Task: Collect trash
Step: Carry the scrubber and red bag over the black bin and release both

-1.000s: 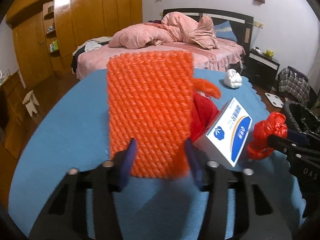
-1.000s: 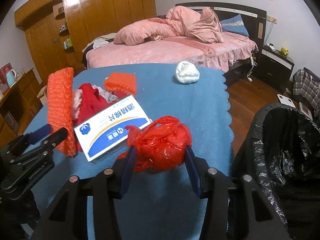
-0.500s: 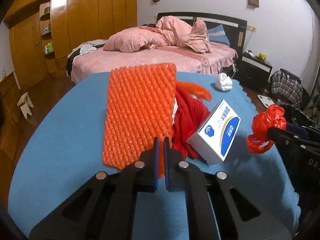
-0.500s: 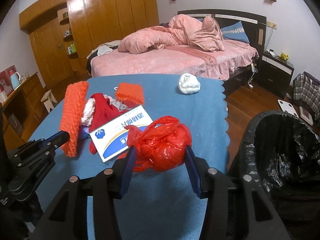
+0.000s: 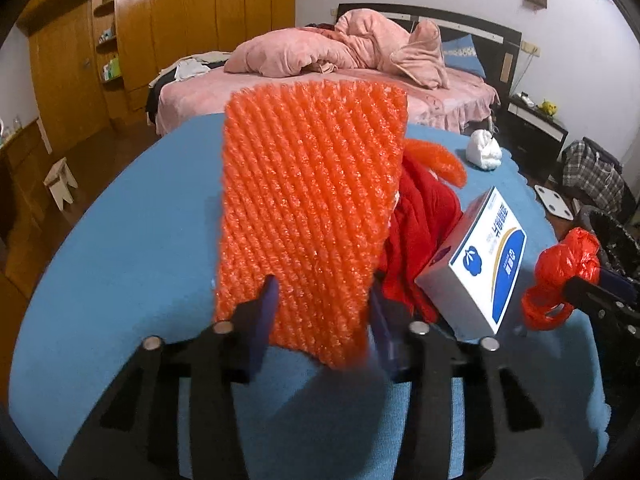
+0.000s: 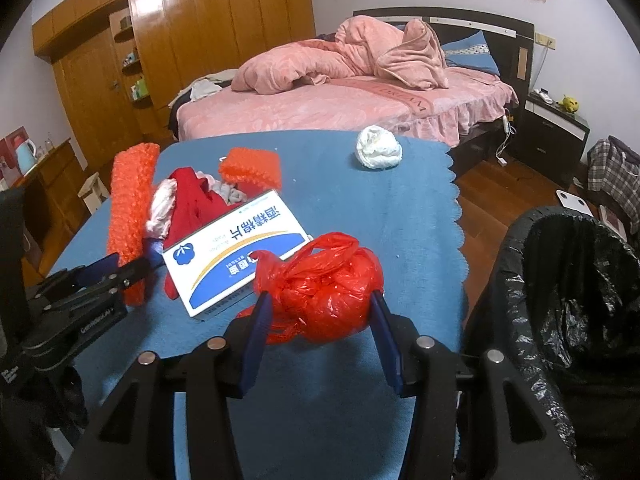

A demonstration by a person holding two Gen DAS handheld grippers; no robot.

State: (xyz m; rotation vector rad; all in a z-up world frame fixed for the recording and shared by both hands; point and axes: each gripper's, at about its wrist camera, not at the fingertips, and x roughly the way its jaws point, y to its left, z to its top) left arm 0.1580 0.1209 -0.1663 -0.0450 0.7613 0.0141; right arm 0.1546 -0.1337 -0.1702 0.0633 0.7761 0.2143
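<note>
In the left wrist view, the left hand-held gripper point(image 5: 320, 312) fills the bottom centre of the frame, its 2 blue-padded fingers point(image 5: 264, 320) standing on either side of the lower edge of an orange foam net sheet point(image 5: 308, 200). Its jaws have just been opening; they are now parted, and whether the pads press on the sheet cannot be told. The sheet stands nearly upright, covering the middle of the frame above the blue desk point(image 5: 120, 240).

Just right of the sheet lies a heap of red cloth point(image 5: 424, 220), and right of that a white and blue box point(image 5: 480, 264) tilted on its edge. A curled orange foam piece point(image 5: 444, 160) lies behind the cloth, and a white crumpled wad point(image 5: 484, 148) sits near the desk's far edge, upper right.

In the right wrist view, the right hand-held gripper point(image 6: 320, 320) at bottom centre pinches a red plastic bag point(image 6: 332, 292) between its 2 fingers, the pads pressing both sides of the bundle. The bag is held above the desk's near edge, just in front of the box. At the right of the frame stands a trash bin point(image 6: 560, 280) lined with a black bag, beside the desk's scalloped edge. A pink bed point(image 6: 340, 100) crosses the upper middle of both views.
</note>
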